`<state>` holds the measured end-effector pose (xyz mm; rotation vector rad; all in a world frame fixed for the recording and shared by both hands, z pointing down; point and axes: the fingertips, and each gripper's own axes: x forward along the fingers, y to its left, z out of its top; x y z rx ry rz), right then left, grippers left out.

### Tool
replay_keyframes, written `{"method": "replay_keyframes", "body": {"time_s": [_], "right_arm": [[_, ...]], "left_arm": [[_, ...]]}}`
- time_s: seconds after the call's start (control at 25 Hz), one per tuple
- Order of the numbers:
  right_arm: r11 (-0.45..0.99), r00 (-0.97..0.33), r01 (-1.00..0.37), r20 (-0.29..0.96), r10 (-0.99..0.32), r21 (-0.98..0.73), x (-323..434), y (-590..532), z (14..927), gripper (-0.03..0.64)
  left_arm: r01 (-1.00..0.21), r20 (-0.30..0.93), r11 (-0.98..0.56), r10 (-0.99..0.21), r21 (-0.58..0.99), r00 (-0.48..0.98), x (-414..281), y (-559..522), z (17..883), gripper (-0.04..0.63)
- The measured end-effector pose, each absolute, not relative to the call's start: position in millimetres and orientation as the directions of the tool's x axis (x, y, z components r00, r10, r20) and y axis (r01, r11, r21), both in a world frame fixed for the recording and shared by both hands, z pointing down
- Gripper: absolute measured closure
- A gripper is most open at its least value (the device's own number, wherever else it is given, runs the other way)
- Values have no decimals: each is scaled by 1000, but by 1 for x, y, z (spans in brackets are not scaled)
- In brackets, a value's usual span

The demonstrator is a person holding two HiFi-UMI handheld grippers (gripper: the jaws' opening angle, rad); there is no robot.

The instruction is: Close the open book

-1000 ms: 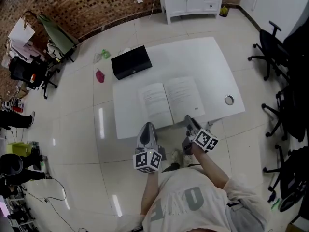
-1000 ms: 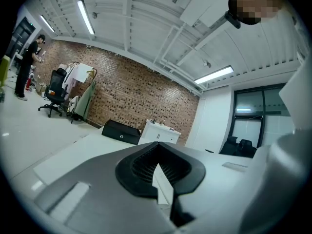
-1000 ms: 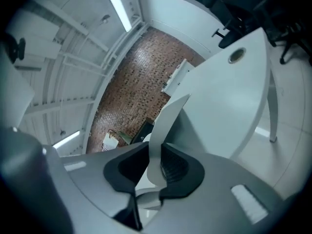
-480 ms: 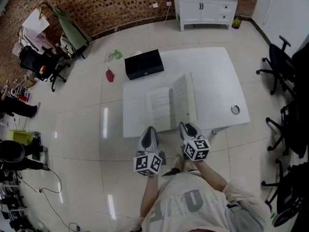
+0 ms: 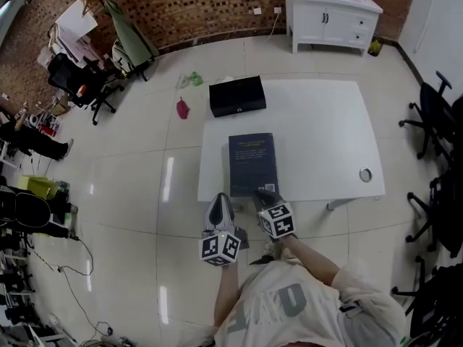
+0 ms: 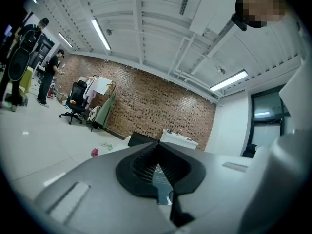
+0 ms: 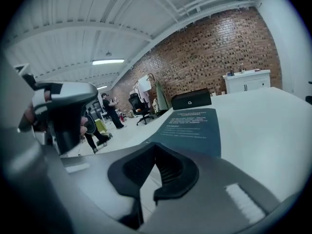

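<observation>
Glossy pale floor tiles [image 5: 123, 194] and a rough brick wall [image 5: 202, 6] surround the white, matte counter [image 5: 325, 129]. The book [image 5: 252, 163] lies on it shut and flat, a smooth dark-blue rectangle with fine pale print on its cover. I hold my right gripper [image 5: 262, 193] tilted downward, its tip at the book's near edge; whether it touches I cannot tell. Its jaws have just closed, ribbed black pads together with nothing between them. My left gripper [image 5: 221, 196] points level from just left of the book's near corner, out over the floor, and its jaws are also pressed together and empty. Beyond the book's far edge sits a black rectangular box [image 5: 236, 95]. A small round ring [image 5: 364, 174] lies well to the book's right.
</observation>
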<state>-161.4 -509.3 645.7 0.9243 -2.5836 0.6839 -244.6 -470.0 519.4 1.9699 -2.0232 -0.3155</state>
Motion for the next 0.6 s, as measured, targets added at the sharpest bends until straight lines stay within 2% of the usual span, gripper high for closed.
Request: {"method": "replay_keyframes", "body": {"time_s": [0.24, 0.48, 0.6], "right_arm": [[645, -743, -667, 256, -619, -373, -138, -518, 579, 612], [549, -614, -744, 65, -787, -382, -67, -545, 497, 612], [498, -542, -782, 14, -840, -374, -29, -552, 471, 612]], "left_arm": [[-950, 3, -15, -1000, 312, 17, -246, -473, 496, 580], [-946, -58, -115, -993, 302, 102, -224, -497, 471, 580], [-940, -77, -150, -988, 306, 133, -211, -506, 463, 580]]}}
